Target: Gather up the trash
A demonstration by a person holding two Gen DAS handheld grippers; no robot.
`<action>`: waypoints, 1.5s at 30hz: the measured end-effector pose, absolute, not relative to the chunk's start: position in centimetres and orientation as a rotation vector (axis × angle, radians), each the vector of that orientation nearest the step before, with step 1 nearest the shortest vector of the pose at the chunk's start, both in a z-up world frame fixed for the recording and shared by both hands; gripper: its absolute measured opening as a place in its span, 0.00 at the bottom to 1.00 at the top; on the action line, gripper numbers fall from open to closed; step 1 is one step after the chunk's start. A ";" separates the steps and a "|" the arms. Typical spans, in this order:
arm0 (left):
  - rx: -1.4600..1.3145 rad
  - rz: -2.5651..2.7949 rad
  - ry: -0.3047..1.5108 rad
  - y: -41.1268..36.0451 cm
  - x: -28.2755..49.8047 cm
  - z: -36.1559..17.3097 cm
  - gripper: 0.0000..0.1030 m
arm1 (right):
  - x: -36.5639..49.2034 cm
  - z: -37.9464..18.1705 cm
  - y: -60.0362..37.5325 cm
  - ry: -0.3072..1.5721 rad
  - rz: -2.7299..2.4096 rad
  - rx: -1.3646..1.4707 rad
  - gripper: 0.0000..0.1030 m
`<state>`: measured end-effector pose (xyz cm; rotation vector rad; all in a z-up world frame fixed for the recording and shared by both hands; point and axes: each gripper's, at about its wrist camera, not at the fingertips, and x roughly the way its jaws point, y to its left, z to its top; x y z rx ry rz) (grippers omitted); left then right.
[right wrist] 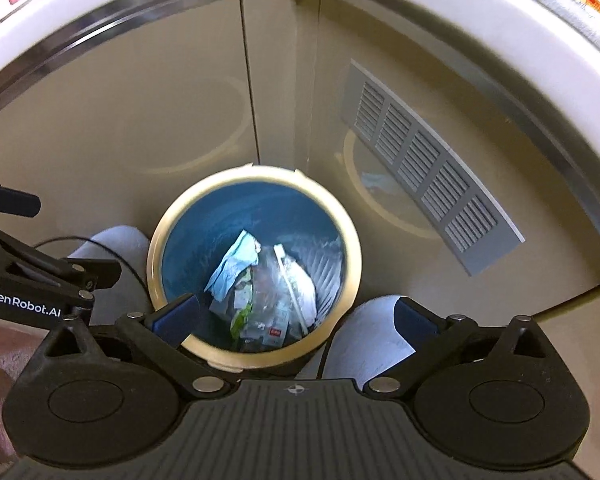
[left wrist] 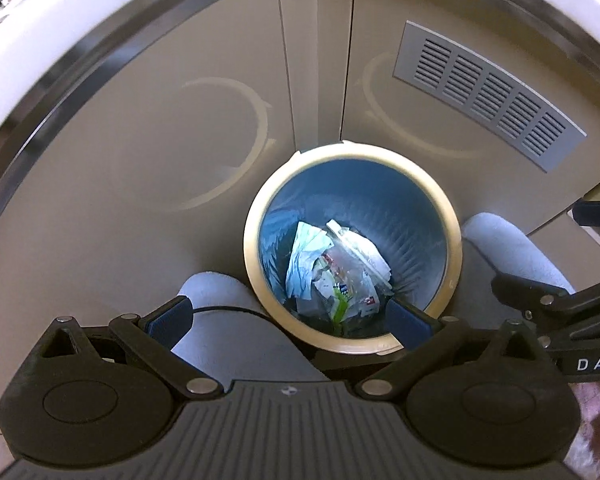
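The left gripper (left wrist: pixel 288 320) is hanging wide and empty over the bin (left wrist: pixel 256 216), where the trash (left wrist: pixel 336 268) is lying. The right gripper (right wrist: pixel 296 316) is also standing wide with nothing between its fingers, so the drop step is probably finishing. Next, both need to go and look for more rubbish.

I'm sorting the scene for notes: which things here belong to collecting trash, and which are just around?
For the job:
bin
blue liner
crumpled trash
left claw
right claw

Just around:
cabinet doors
vent grille
slippers
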<state>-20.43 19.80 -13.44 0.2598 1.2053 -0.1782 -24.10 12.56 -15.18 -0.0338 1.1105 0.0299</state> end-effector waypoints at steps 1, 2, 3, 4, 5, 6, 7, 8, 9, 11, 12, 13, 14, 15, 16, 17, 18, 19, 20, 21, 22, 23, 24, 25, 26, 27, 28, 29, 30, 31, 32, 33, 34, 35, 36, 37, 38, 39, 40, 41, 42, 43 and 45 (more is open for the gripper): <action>0.259 -0.179 1.213 19.8 -20.4 -13.7 1.00 | -24.0 -15.3 12.5 1.118 0.027 -0.033 1.00; 0.256 -0.180 1.221 19.9 -20.3 -13.9 1.00 | -23.9 -15.5 12.7 1.124 0.024 -0.032 1.00; 0.254 -0.181 1.231 19.9 -20.2 -14.1 1.00 | -23.8 -15.6 12.7 1.130 0.023 -0.031 1.00; 0.252 -0.181 1.241 19.8 -20.2 -14.3 1.00 | -23.8 -15.8 12.8 1.134 0.024 -0.030 1.00; 0.251 -0.181 1.250 19.8 -20.1 -14.5 1.00 | -23.7 -15.8 12.9 1.137 0.024 -0.030 1.00; 0.251 -0.182 1.259 19.9 -19.9 -14.9 1.00 | -23.7 -15.9 12.9 1.141 0.025 -0.032 1.00; 0.250 -0.182 1.266 19.9 -19.9 -15.0 1.00 | -23.6 -16.0 13.0 1.144 0.026 -0.035 1.00; 0.250 -0.183 1.272 19.9 -19.9 -15.2 1.00 | -23.7 -16.0 12.9 1.146 0.028 -0.036 1.00; 0.250 -0.184 1.276 19.9 -19.9 -15.3 1.00 | -23.6 -16.1 12.9 1.149 0.029 -0.037 1.00; 0.252 -0.184 1.279 19.9 -19.8 -15.5 1.00 | -23.5 -16.1 13.0 1.155 0.029 -0.039 1.00; 0.254 -0.184 1.281 19.9 -19.8 -15.6 1.00 | -23.5 -16.2 13.0 1.158 0.028 -0.039 1.00; 0.256 -0.183 1.283 19.9 -19.8 -15.6 1.00 | -23.4 -16.3 13.0 1.161 0.028 -0.039 1.00; 0.257 -0.182 1.284 19.9 -19.8 -15.7 1.00 | -23.3 -16.3 13.0 1.164 0.029 -0.040 1.00; 0.259 -0.182 1.286 19.8 -19.8 -15.8 1.00 | -23.3 -16.4 13.0 1.166 0.028 -0.040 1.00; 0.260 -0.181 1.289 19.7 -19.8 -15.8 1.00 | -23.2 -16.4 13.0 1.168 0.027 -0.041 1.00; 0.261 -0.180 1.290 19.7 -19.8 -15.9 1.00 | -23.2 -16.5 13.0 1.169 0.028 -0.041 1.00; 0.263 -0.179 1.291 19.7 -19.8 -15.9 1.00 | -23.2 -16.5 13.0 1.170 0.028 -0.039 1.00; 0.264 -0.178 1.292 19.6 -19.8 -16.0 1.00 | -23.2 -16.6 12.9 1.172 0.029 -0.038 1.00; 0.267 -0.177 1.292 19.6 -19.8 -16.0 1.00 | -23.2 -16.6 12.9 1.172 0.028 -0.037 1.00; 0.268 -0.176 1.293 19.5 -19.8 -16.0 1.00 | -23.2 -16.6 12.9 1.173 0.028 -0.036 1.00; 0.270 -0.175 1.293 19.5 -19.8 -16.0 1.00 | -23.1 -16.6 12.9 1.173 0.028 -0.034 1.00; 0.272 -0.174 1.293 19.5 -19.8 -16.0 1.00 | -23.1 -16.6 12.9 1.174 0.027 -0.033 1.00; 0.274 -0.173 1.292 19.4 -19.8 -16.0 1.00 | -23.1 -16.6 12.9 1.174 0.028 -0.032 1.00; 0.275 -0.172 1.292 19.4 -19.8 -16.0 1.00 | -23.1 -16.6 12.9 1.173 0.027 -0.032 1.00; 0.276 -0.171 1.291 19.4 -19.8 -16.0 1.00 | -23.2 -16.6 12.9 1.172 0.027 -0.032 1.00; 0.276 -0.172 1.290 19.4 -19.9 -16.0 1.00 | -23.2 -16.5 12.9 1.171 0.027 -0.032 1.00; 0.278 -0.172 1.289 19.4 -19.9 -16.0 1.00 | -23.2 -16.5 12.9 1.169 0.026 -0.032 1.00; 0.279 -0.171 1.289 19.4 -19.9 -16.0 1.00 | -23.3 -16.5 12.8 1.168 0.026 -0.031 1.00; 0.281 -0.171 1.288 19.4 -19.9 -15.9 1.00 | -23.3 -16.5 12.8 1.168 0.026 -0.031 1.00; 0.282 -0.170 1.287 19.4 -19.9 -15.9 1.00 | -23.3 -16.5 12.8 1.168 0.025 -0.031 1.00; 0.282 -0.170 1.287 19.4 -19.9 -15.8 1.00 | -23.3 -16.5 12.8 1.168 0.026 -0.032 1.00; 0.282 -0.170 1.286 19.5 -19.9 -15.8 1.00 | -23.3 -16.5 12.8 1.168 0.026 -0.032 1.00; 0.282 -0.170 1.286 19.5 -19.9 -15.8 1.00 | -23.3 -16.5 12.8 1.168 0.026 -0.032 1.00; 0.282 -0.170 1.285 19.5 -19.9 -15.8 1.00 | -23.2 -16.5 12.8 1.168 0.026 -0.032 1.00; 0.283 -0.171 1.285 19.5 -19.9 -15.8 1.00 | -23.3 -16.4 12.8 1.168 0.026 -0.032 1.00; 0.283 -0.171 1.285 19.5 -19.9 -15.8 1.00 | -23.3 -16.4 12.8 1.167 0.025 -0.032 1.00; 0.284 -0.170 1.285 19.5 -19.9 -15.7 1.00 | -23.3 -16.4 12.8 1.168 0.025 -0.032 1.00; 0.286 -0.169 1.283 19.6 -19.8 -15.7 1.00 | -23.3 -16.4 12.8 1.168 0.025 -0.031 1.00; 0.289 -0.166 1.281 19.6 -19.8 -15.6 1.00 | -23.3 -16.4 12.8 1.168 0.024 -0.032 1.00; 0.292 -0.163 1.279 19.6 -19.8 -15.6 1.00 | -23.3 -16.4 12.8 1.168 0.026 -0.032 1.00; 0.294 -0.160 1.276 19.7 -19.8 -15.5 1.00 | -23.3 -16.4 12.8 1.168 0.026 -0.033 1.00; 0.294 -0.158 1.275 19.7 -19.8 -15.5 1.00 | -23.3 -16.4 12.8 1.168 0.027 -0.033 1.00; 0.292 -0.155 1.275 19.8 -19.7 -15.4 1.00 | -23.3 -16.4 12.8 1.167 0.027 -0.032 1.00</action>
